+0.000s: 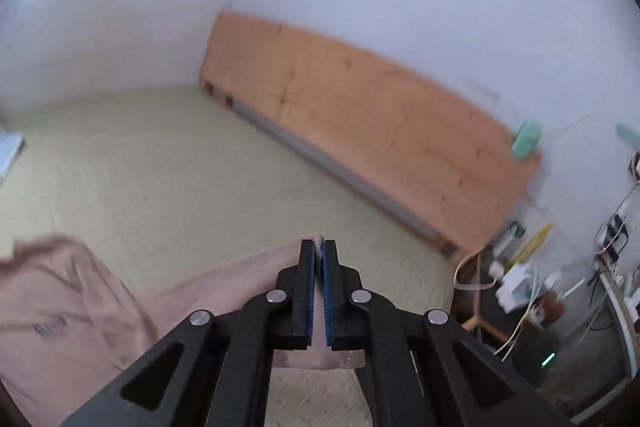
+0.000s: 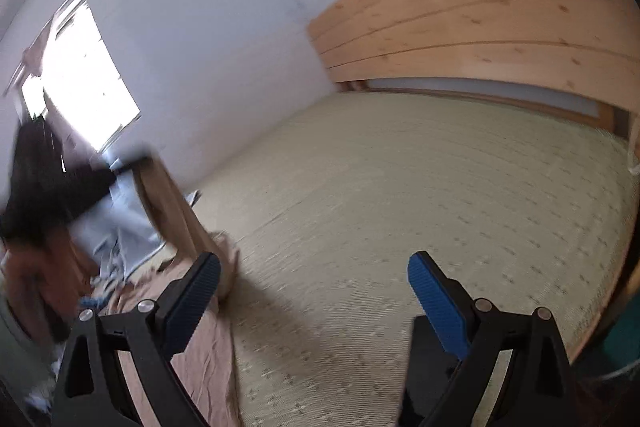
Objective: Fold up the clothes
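The bed [image 1: 168, 163] fills most of the room, its pale yellow mat spreading out ahead of both grippers, with the wooden headboard [image 1: 360, 115] standing along the wall beyond them. A pink garment [image 1: 72, 311] is the thing being worked: most of it lies spread on the mat, below and to the left of the left gripper [image 1: 319, 247], with a small dark print showing on it, and a strip of it runs up from there into that gripper's blue pads. The left gripper is clenched tight on this pinch of cloth, a little of it poking out past the fingertips. From the right gripper [image 2: 314, 269] the same pink cloth shows low on its left side, passing under its left finger, and a fold of it rises up blurred beyond that, near some pale blue fabric [image 2: 120, 223]. The right gripper's jaws stand wide apart over the bare mat with nothing between them. A bright window [image 2: 80, 75] is on the far wall to its left, and a clutter of cables and small things [image 1: 532, 283] sits to the right of the left gripper.
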Demonstrator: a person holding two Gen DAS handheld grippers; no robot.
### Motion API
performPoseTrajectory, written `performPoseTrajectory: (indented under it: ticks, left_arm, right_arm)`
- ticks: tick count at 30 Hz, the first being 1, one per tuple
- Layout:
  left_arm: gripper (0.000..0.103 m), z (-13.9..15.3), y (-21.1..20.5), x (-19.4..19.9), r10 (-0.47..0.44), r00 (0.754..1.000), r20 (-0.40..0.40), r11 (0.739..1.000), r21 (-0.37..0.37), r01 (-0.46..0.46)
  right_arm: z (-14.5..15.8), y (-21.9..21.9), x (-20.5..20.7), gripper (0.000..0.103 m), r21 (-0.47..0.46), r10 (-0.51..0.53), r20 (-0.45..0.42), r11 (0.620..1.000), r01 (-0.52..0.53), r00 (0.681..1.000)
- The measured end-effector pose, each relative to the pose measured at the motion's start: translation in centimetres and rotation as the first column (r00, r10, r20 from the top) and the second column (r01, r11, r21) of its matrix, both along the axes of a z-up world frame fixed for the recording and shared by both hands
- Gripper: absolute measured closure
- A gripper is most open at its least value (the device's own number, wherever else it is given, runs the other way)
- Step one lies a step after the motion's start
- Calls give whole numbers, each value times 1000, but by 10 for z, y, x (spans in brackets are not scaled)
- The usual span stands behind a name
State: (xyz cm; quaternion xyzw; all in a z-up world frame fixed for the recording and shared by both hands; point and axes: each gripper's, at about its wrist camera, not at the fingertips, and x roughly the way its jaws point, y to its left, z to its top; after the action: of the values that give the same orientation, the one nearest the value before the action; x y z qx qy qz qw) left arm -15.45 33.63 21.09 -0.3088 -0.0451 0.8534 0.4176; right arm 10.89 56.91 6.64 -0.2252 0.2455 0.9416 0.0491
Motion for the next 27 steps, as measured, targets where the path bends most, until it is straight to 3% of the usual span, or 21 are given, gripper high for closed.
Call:
performPoseTrajectory:
  ticks: [4,8,15,19,23,26,27]
  left_arm:
    - [101,61,-12,-10,14,998,-67,1000,6,-14]
    - [101,103,-25,-30,69,995,-74,997,51,-65]
    - [101,133,-53,-54,160,984,-79,985,73,-155]
    - [101,138,-62,-63,189,979,-75,980,79,-183]
    - [101,140,-69,-72,203,977,-56,977,73,-199]
    - [101,140,-74,-76,214,976,-44,975,68,-211]
    - [101,140,-75,-78,218,975,-41,974,67,-215]
  right_arm:
    - [0,-25,-15,6,38,89,-26,995,-88,996]
    - [-6,-44,-36,6,39,166,-26,986,-164,986]
    - [-25,-74,-97,6,26,294,-18,956,-294,956]
    - [-40,-99,-144,6,46,416,-31,909,-415,909]
    - [-64,-129,-202,6,84,513,38,854,-514,858]
    - [-85,-156,-236,21,93,588,89,799,-594,804]
    - [-92,-163,-245,33,101,598,107,788,-607,794]
